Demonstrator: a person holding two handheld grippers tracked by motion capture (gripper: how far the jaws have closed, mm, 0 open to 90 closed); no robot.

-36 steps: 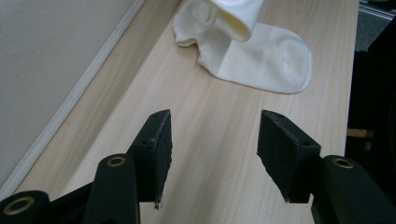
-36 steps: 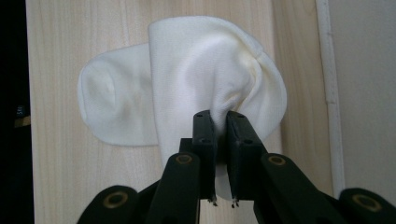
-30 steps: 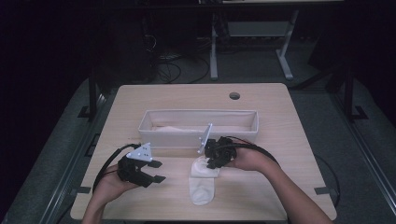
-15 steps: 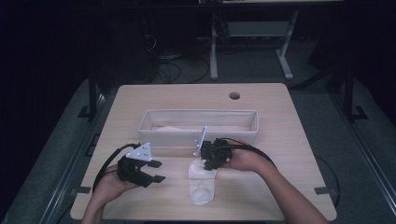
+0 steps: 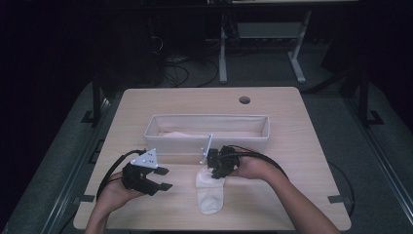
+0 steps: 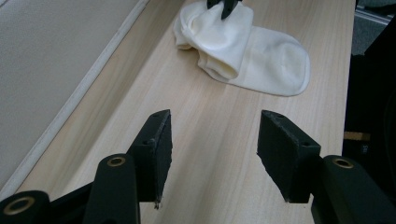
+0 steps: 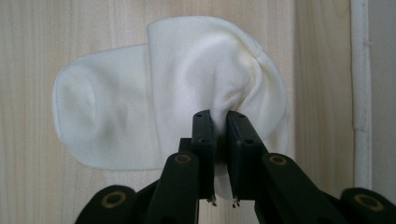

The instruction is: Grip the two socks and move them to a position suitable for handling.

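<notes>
Right claw (image 7: 219, 126) pinching white sock (image 7: 140, 107), left claw (image 6: 212, 144) gaping, hovering level.

Your right gripper (image 5: 217, 170) covering the white sock's (image 5: 210, 196) folded end, the pinched cloth hidden between your jaws, your forearms cut off at the bottom edge, the fabric bin's (image 5: 160, 127) contents too indistinct to tell.

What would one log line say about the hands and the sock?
right gripper: shut on folded white cotton sock | left gripper: open, empty | pale wooden table
</notes>
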